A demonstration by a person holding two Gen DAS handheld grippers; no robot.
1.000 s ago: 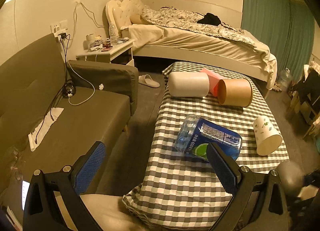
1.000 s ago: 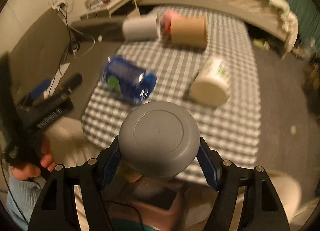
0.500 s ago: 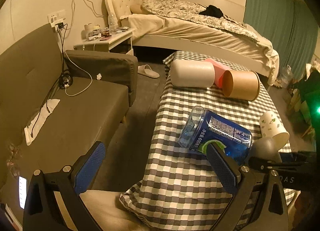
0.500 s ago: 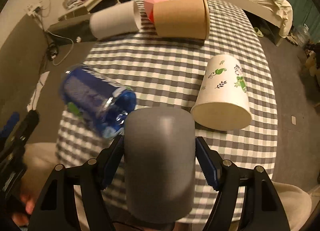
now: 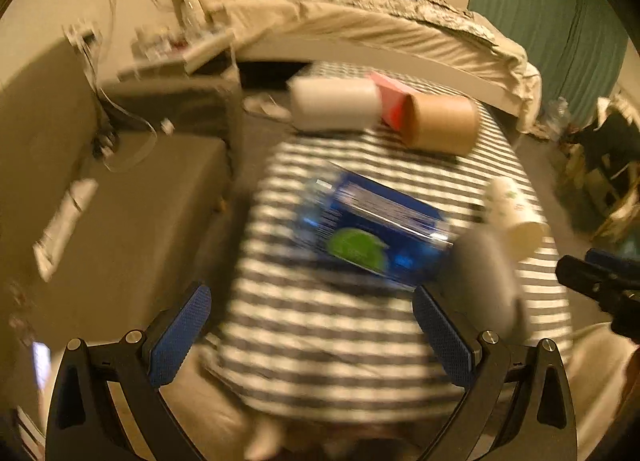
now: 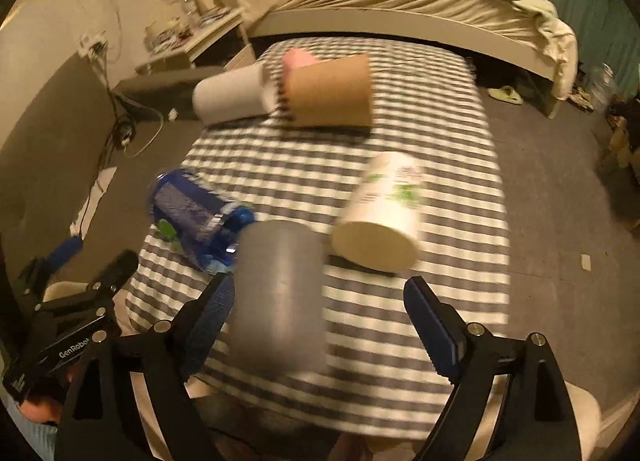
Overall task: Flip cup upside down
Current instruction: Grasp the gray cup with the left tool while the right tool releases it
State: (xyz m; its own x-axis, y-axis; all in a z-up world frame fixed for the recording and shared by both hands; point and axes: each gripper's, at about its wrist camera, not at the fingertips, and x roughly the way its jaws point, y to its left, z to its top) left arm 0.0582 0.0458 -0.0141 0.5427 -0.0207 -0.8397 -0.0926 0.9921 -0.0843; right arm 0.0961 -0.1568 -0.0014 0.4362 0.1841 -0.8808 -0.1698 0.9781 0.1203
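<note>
A grey cup [image 6: 278, 297] stands upside down on the checked tablecloth [image 6: 400, 325] near the front edge. My right gripper [image 6: 318, 321] is open; the cup sits by its left finger and the right finger is well apart from it. The cup also shows in the left wrist view [image 5: 486, 281], blurred, just right of my left gripper [image 5: 312, 325], which is open and empty over the cloth's front edge.
A blue plastic bottle [image 6: 196, 213] lies left of the cup. A white printed paper cup [image 6: 384, 213] lies on its side to the right. A brown cup [image 6: 332, 93], a white cup [image 6: 230, 95] and a pink thing [image 6: 298, 59] lie at the far end. A sofa [image 5: 100, 201] stands on the left, a bed [image 6: 400, 1] behind.
My right gripper has opened and let go of the grey cup, which now stands bottom up on the cloth. Both views are blurred from motion; the left gripper has moved in over the table.
</note>
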